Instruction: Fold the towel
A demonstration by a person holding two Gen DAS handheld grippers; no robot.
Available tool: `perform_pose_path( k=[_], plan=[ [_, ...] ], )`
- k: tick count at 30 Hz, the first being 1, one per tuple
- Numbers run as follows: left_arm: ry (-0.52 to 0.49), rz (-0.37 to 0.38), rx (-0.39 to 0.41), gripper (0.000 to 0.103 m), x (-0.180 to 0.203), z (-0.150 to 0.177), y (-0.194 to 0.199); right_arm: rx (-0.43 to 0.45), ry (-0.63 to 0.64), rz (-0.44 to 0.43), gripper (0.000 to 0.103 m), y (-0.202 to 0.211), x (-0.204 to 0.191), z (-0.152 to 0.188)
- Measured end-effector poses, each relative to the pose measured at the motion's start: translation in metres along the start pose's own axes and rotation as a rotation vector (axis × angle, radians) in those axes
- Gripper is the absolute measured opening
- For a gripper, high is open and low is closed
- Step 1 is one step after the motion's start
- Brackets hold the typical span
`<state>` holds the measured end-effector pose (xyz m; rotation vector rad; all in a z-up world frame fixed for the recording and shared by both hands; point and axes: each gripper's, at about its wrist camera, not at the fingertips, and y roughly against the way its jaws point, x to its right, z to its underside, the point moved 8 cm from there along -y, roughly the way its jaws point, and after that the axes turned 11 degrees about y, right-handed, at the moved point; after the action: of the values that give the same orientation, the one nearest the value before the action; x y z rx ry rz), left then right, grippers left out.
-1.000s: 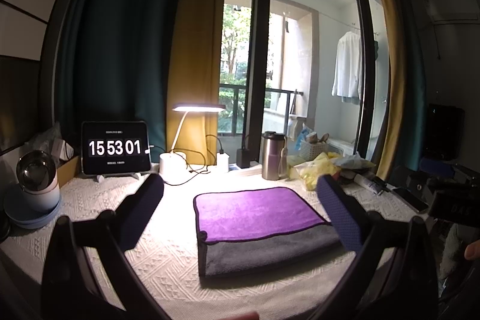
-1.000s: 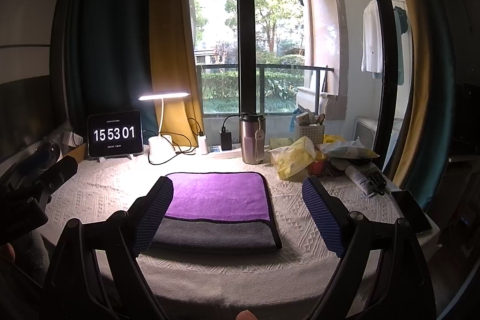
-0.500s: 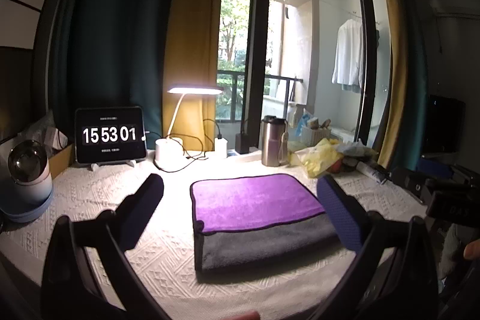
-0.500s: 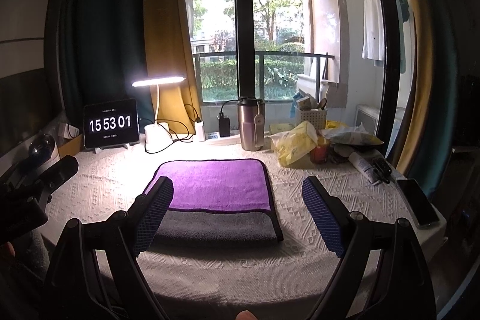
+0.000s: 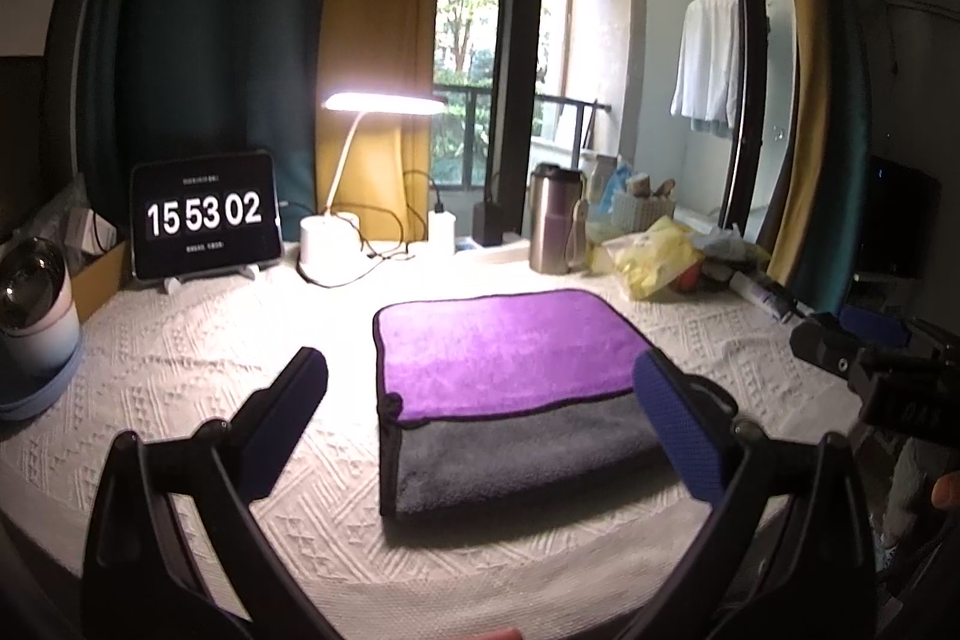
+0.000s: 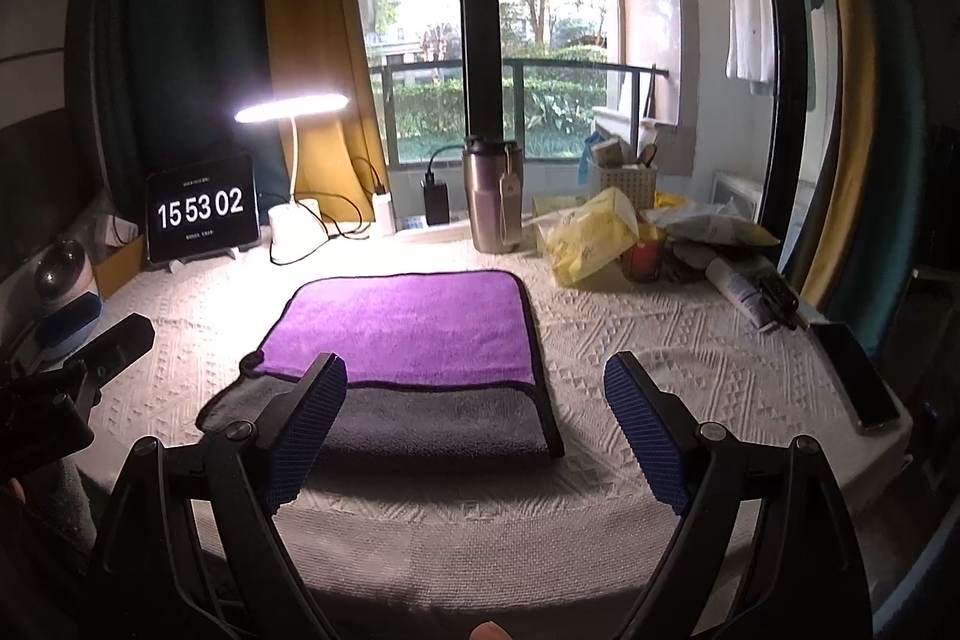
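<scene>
A purple and grey towel (image 5: pixel 510 376) lies folded flat on the white textured tablecloth (image 5: pixel 198 358), purple layer on top, grey layer showing along its near edge. It also shows in the right wrist view (image 6: pixel 408 340). My left gripper (image 5: pixel 480 400) is open and empty, hovering above the near edge of the towel. My right gripper (image 6: pixel 474 406) is open and empty, above the towel's near right part. The right gripper body shows at the right of the left wrist view (image 5: pixel 870 370); the left one at the left of the right wrist view (image 6: pixel 66 370).
At the back stand a tablet clock (image 5: pixel 204 214), a lit desk lamp (image 5: pixel 336 232), a steel tumbler (image 5: pixel 555 220) and yellow bags with clutter (image 5: pixel 660 256). A round device (image 5: pixel 33 310) sits far left. A phone (image 6: pixel 858 370) lies near the right table edge.
Both grippers have tilted down and moved slightly closer to the table, so the towel sits higher between the fingers. The towel has not moved. The clock changed to 15 53 02.
</scene>
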<state>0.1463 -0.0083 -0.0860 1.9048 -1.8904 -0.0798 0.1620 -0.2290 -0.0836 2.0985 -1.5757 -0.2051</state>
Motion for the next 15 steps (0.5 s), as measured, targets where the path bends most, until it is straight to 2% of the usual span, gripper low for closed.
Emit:
perform_pose_path(
  k=[15],
  plan=[
    [0.009,-0.049,-0.141,0.102,-0.012,0.027,-0.059,-0.102,-0.007,-0.028,0.090,-0.056,0.013,0.018]
  ],
)
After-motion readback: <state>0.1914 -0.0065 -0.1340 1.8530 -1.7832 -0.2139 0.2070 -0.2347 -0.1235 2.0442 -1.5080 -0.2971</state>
